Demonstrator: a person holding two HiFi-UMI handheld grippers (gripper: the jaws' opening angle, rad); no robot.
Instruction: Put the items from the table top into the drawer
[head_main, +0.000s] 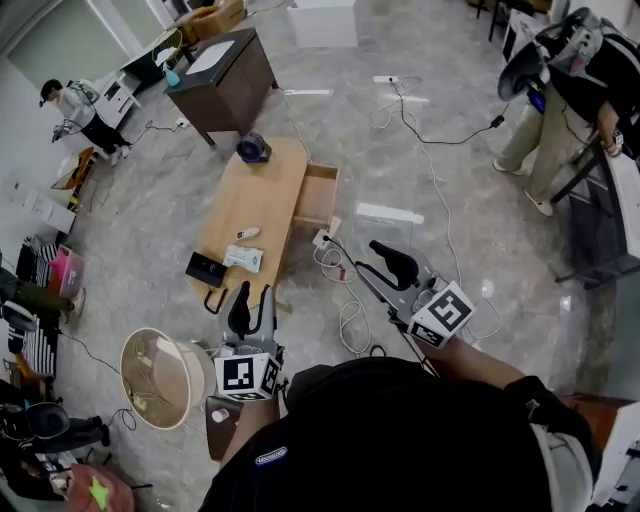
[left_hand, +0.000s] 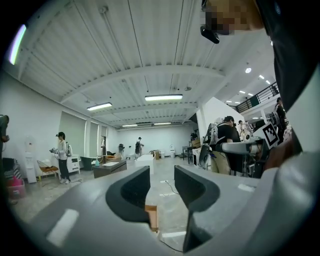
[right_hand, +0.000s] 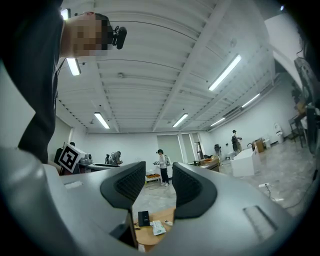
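Head view, mid-frame: black box (head_main: 205, 267), white packet (head_main: 243, 258) and small white stick (head_main: 248, 234) on table (head_main: 270, 180), just up-frame of left gripper (head_main: 250, 297); open drawer (head_main: 318, 195) on table's right side, up-left of right gripper (head_main: 374, 260). Both pairs of jaws apart, empty. Nearer the items, likely: left.

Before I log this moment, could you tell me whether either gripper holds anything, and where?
Nothing is held: the left gripper and the right gripper are both open and empty.
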